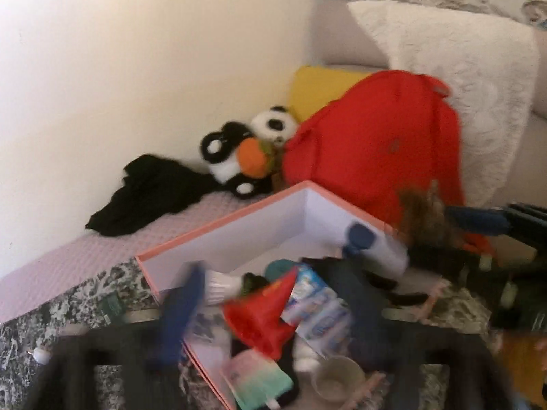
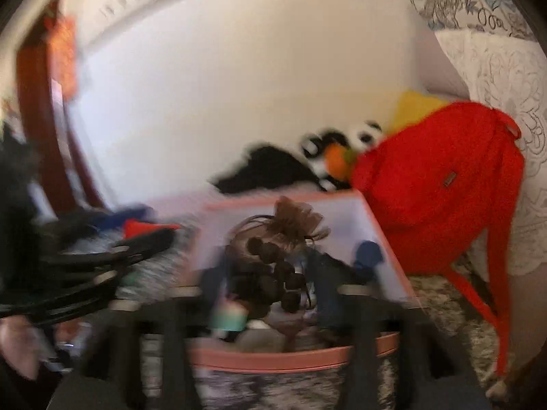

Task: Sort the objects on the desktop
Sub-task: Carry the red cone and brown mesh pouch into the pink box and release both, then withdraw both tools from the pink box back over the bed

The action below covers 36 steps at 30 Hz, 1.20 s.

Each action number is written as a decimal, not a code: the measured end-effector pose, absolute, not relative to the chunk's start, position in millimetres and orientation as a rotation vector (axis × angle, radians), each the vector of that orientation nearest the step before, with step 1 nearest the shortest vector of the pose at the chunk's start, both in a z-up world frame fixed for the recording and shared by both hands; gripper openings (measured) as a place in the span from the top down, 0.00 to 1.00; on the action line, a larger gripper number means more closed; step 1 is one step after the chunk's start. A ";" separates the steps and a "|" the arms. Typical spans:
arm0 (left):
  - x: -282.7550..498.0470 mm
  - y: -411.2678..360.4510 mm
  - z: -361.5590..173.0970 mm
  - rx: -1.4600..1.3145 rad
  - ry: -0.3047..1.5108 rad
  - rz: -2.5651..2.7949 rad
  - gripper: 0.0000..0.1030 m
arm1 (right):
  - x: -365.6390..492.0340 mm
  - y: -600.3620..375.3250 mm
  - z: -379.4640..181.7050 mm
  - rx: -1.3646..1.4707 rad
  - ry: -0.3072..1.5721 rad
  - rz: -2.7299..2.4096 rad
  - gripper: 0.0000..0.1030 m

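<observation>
A pink-rimmed white box (image 1: 239,225) sits on a patterned cover and holds several small items. My left gripper (image 1: 273,311) is over the box with a small red flag (image 1: 266,314) between its blue fingers. The right gripper shows at the right of that view (image 1: 478,220) with a brown furry pouch (image 1: 424,212). In the right wrist view my right gripper (image 2: 270,273) is above the box (image 2: 290,358), shut on the brown pouch with dark beads (image 2: 280,249). Both views are blurred.
A red backpack (image 1: 376,143) leans behind the box, beside a panda plush (image 1: 246,147), a black cloth (image 1: 147,194), a yellow cushion (image 1: 318,85) and a white pillow (image 1: 461,78). A small cup (image 1: 338,379) and a green packet (image 1: 259,379) lie in the box.
</observation>
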<state>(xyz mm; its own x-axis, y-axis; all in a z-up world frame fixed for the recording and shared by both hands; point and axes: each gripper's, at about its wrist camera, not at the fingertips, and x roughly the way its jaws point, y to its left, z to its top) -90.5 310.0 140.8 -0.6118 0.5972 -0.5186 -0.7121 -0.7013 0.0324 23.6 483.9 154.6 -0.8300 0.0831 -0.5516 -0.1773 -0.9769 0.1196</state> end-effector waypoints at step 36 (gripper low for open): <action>-143.6 5.8 -26.3 -1.240 0.013 2.644 0.10 | -90.5 213.3 10.6 -1.226 -0.019 2.962 0.01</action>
